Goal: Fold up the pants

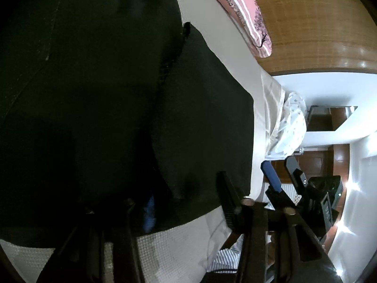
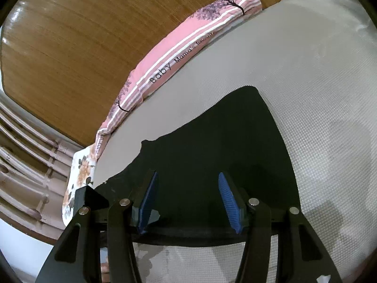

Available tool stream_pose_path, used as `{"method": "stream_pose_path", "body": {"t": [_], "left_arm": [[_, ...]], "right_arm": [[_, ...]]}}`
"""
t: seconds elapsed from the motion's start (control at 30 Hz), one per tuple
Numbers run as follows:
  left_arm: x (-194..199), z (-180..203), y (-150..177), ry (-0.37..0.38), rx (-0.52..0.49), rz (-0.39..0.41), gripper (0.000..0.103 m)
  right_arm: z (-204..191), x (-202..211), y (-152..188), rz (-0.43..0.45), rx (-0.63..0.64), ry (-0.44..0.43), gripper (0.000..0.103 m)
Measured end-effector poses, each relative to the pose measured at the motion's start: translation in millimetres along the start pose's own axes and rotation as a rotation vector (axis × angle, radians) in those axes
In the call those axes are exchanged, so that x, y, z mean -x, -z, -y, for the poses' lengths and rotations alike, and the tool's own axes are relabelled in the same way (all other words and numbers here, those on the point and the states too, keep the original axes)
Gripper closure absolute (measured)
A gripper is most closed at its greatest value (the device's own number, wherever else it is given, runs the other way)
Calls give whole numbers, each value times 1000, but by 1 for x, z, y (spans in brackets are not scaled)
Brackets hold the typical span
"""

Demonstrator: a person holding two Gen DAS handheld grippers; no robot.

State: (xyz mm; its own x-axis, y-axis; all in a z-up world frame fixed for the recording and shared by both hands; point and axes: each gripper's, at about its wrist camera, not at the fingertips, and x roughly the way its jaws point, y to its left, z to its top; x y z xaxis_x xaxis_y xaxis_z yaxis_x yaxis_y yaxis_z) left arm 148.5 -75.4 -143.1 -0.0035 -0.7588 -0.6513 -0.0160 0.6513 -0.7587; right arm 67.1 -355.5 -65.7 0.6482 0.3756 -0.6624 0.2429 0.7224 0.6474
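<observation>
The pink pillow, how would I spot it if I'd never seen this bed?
Find the big wooden headboard. Along its bottom, where the pale bed sheet begins, lies the long pink pillow. Only it has white stripes, black trees and the word "Baby"; the small pillow beside it has orange flowers.

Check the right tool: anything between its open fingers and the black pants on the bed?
Nothing visible. The right tool is open right over the pants, blue pads on either side of the near edge. Only the white bedsheet surrounds the fabric.
</observation>
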Motion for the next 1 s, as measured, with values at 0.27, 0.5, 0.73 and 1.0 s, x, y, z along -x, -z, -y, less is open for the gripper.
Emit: {"method": "stream_pose_path", "body": {"t": [0.27, 0.5, 0.73, 1.0], "left_arm": [[17, 26, 10, -80, -136, 66, 92], [38, 21, 13, -169, -179, 103, 93], [19, 5, 13, -253, -178, 66, 92], [18, 10, 16, -282, -218, 67, 84]], "right_arm": [[16, -8, 3, -35, -41, 101, 51], [27, -13, 6, -59, -76, 108, 51], [27, -28, 16, -118, -36, 174, 51], [25, -32, 18, -124, -2, 202, 50]]}}
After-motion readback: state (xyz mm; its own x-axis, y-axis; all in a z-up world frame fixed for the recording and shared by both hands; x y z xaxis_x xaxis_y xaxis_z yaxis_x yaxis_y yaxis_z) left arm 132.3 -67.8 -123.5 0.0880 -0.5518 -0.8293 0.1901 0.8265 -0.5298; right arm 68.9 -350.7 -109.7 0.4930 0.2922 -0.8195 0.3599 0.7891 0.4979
